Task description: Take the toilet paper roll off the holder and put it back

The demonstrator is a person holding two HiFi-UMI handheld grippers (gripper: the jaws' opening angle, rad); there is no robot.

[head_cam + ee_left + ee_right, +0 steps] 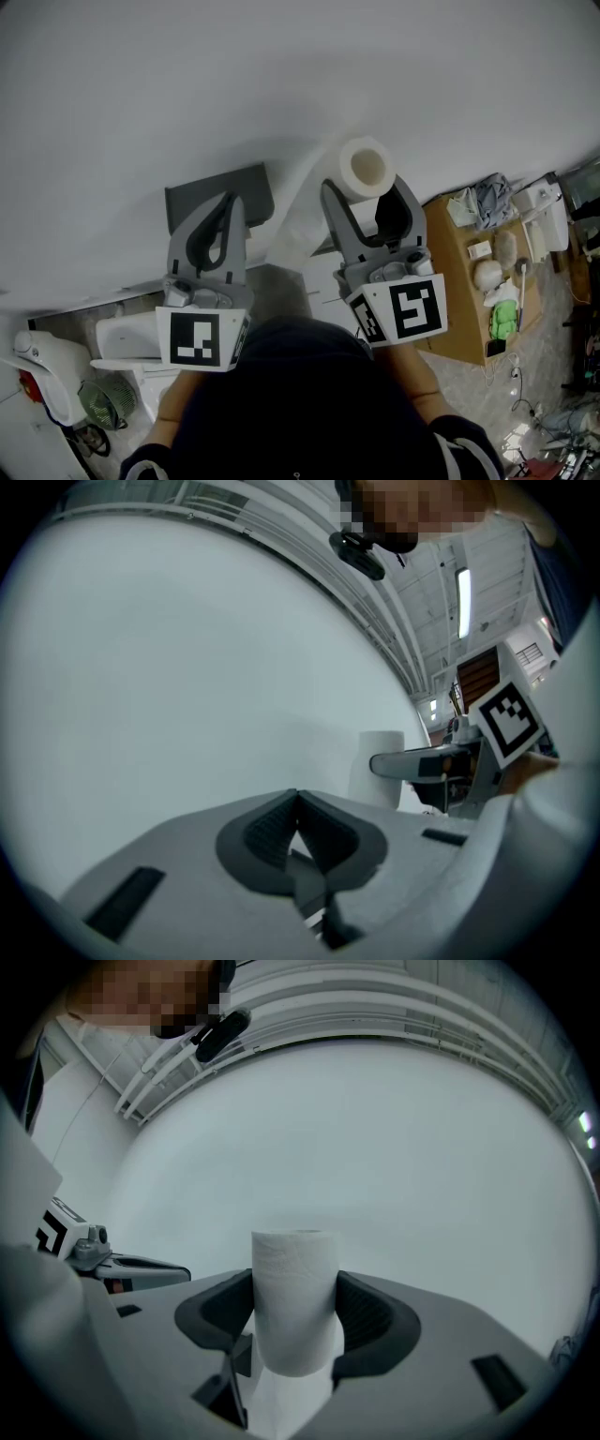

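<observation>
The white toilet paper roll [366,169] is clamped between the jaws of my right gripper [370,202], held close to the pale wall. In the right gripper view the roll [292,1288] stands upright between the dark pads [375,1316], and a loose tail of paper hangs below it. My left gripper [225,206] is shut with nothing in it, its tips meeting over a dark grey holder plate [253,183] on the wall. In the left gripper view the roll [380,761] shows to the right, beyond my closed gripper [298,799].
A white toilet tank [127,333] and a green fan [103,403] are at the lower left. A wooden table [459,319] with cloths and small items stands at the right. The pale wall [187,94] fills the upper part of the head view.
</observation>
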